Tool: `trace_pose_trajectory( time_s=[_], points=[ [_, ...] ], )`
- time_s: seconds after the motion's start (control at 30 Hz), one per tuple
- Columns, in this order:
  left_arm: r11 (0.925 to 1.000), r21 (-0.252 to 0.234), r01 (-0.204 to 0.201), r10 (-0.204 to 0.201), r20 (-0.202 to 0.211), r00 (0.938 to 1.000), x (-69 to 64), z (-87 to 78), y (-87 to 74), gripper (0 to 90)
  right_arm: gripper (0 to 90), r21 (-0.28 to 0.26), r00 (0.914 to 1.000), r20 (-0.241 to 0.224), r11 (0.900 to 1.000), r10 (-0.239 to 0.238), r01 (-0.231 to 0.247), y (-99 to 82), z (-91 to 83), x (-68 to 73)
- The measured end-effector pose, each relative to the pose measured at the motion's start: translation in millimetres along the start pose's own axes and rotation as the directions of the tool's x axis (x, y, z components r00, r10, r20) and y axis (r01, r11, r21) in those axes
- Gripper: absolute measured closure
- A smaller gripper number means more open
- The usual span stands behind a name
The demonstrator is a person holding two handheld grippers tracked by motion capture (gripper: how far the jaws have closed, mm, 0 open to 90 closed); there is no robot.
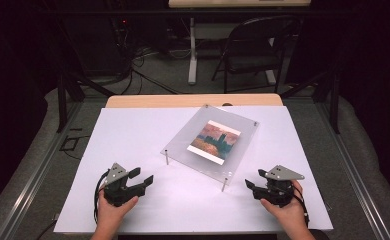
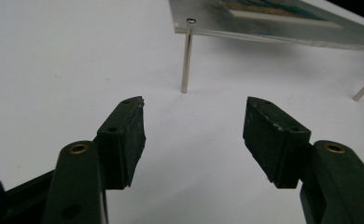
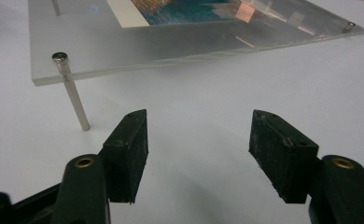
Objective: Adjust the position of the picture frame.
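Observation:
A clear acrylic frame stands on thin metal legs in the middle of the white table, with a picture of a sunset skyline sandwiched in it. My left gripper rests low at the front left, held by a hand, open and empty, pointing at the frame's near left leg. My right gripper sits at the front right, open and empty too, facing the frame's near right leg and the plate's edge. In both gripper views the black jaws stand wide apart over bare table.
The white sheet covers a wooden table whose far edge shows beyond it. A folding chair and a table leg stand on the floor behind. Dark metal rails flank the table.

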State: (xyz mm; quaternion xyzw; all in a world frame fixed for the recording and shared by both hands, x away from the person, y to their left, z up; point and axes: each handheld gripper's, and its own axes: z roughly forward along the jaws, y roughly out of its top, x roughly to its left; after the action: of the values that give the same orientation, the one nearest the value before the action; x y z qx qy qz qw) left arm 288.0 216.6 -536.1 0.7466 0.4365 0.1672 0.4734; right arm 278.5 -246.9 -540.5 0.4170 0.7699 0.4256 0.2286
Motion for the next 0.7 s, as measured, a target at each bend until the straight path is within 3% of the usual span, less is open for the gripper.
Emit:
trace_pose_trajectory(
  time_s=[0.2, 0.47, 0.53, 0.63, 0.7],
  points=[
    [1.0, 0.003, 0.001, -0.001, 0.027, 0.9996, -0.2, 6.5, 1.8, 38.5, 35.3, -0.026, 1.0, -0.003, 0.9997, 0.004, -0.005, -2.3, -5.6, 6.2],
    [0.9988, 0.048, 0.003, -0.006, 0.064, 0.9979, -0.7, 23.5, 6.8, 40.9, 43.3, -0.009, 0.999, -0.024, 0.9992, 0.038, -0.039, -8.0, -9.5, 5.5],
    [0.9984, 0.057, 0.003, -0.007, 0.07, 0.9975, -1.0, 25.3, 7.6, 42.2, 44.7, -0.019, 0.9986, -0.01, 0.9985, 0.051, -0.052, -8.7, -10.3, 6.5],
    [0.9971, 0.067, -0.037, 0.033, 0.06, 0.9977, -2.1, 33.4, 10.7, 43.0, 44.3, -0.016, 0.9985, -0.011, 0.9984, 0.054, -0.054, -9.1, -13.0, 7.5],
    [0.9967, 0.07, -0.042, 0.038, 0.054, 0.9978, -2.8, 36.6, 11.5, 43.5, 43.5, -0.025, 0.9983, -0.008, 0.998, 0.058, -0.058, -9.0, -13.0, 8.3]
  ],
)
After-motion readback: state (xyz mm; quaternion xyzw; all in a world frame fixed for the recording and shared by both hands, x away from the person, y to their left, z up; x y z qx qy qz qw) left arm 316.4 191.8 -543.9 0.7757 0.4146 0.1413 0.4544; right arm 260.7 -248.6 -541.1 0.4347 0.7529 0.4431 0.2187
